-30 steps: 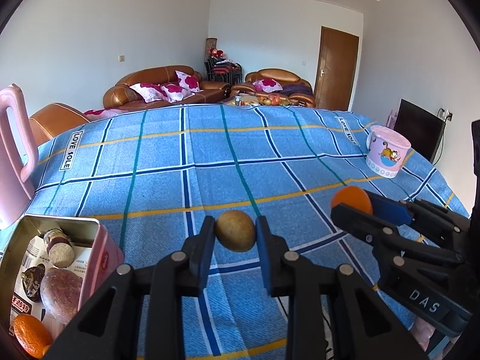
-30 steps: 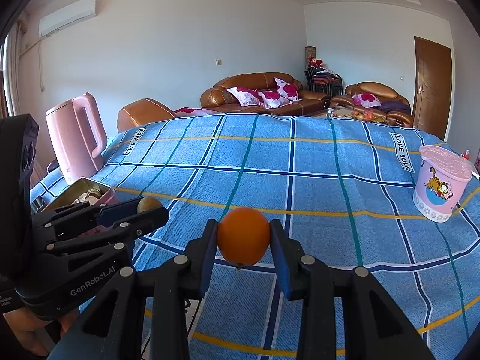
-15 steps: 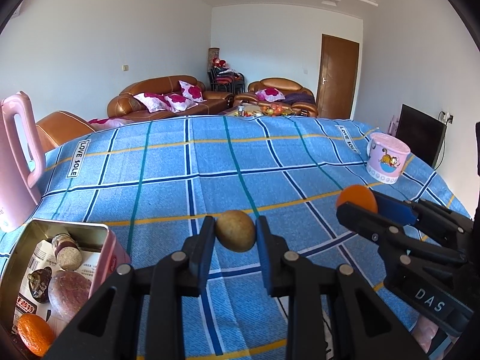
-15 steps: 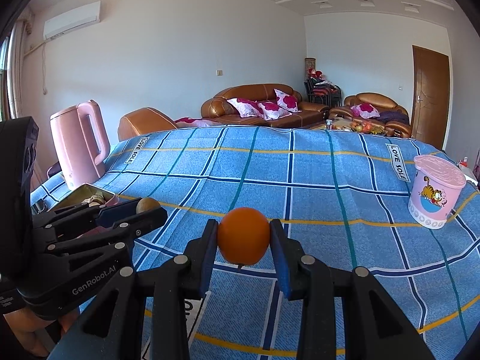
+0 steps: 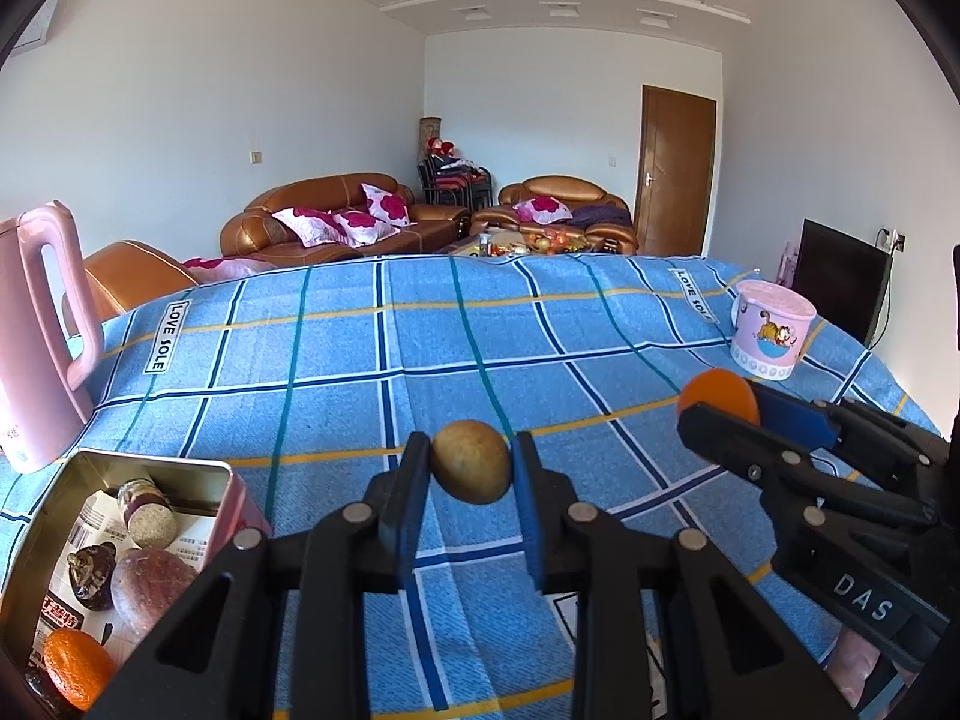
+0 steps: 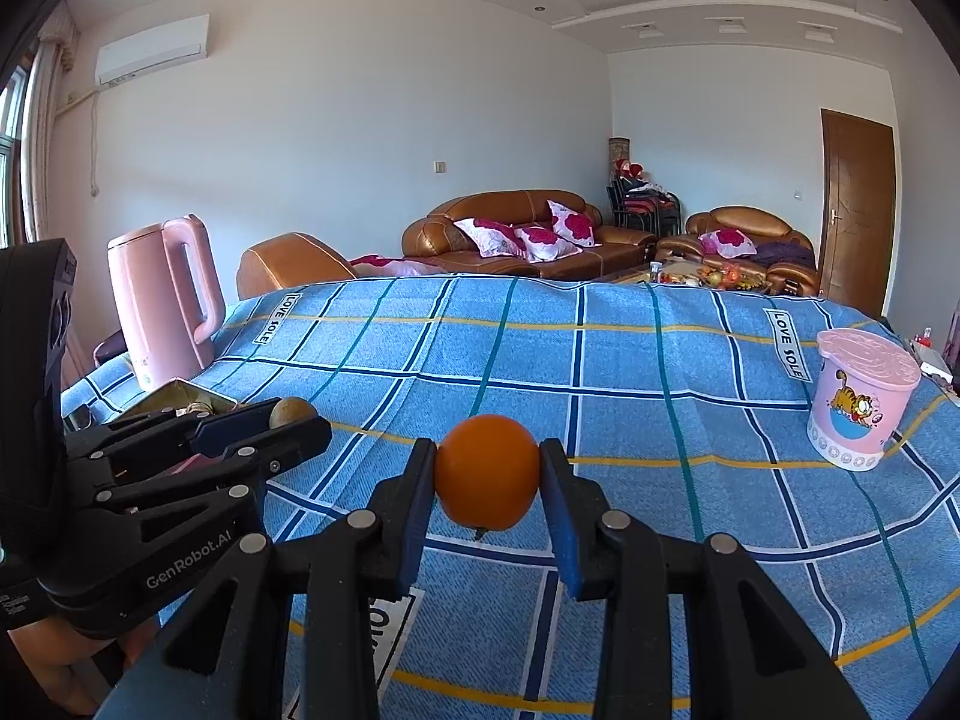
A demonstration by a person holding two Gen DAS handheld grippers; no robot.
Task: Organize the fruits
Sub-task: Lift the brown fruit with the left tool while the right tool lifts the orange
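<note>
Orange [image 6: 486, 471] and brown fruit [image 5: 471, 470] sit clamped in jaws, tin [image 5: 36, 546] left, pink tub [image 5: 770, 338] far right.

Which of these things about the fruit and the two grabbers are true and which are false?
1. The left gripper is shut on a round brownish-yellow fruit. True.
2. The right gripper is empty. False: it is shut on a round orange fruit.
3. The open metal tin on the blue checked cloth has an orange fruit inside. True.
4. The pink electric kettle lies on its side. False: it stands upright.
5. The pink lidded tub with a cartoon cat sits inside the tin. False: it stands alone, far across the cloth.
</note>
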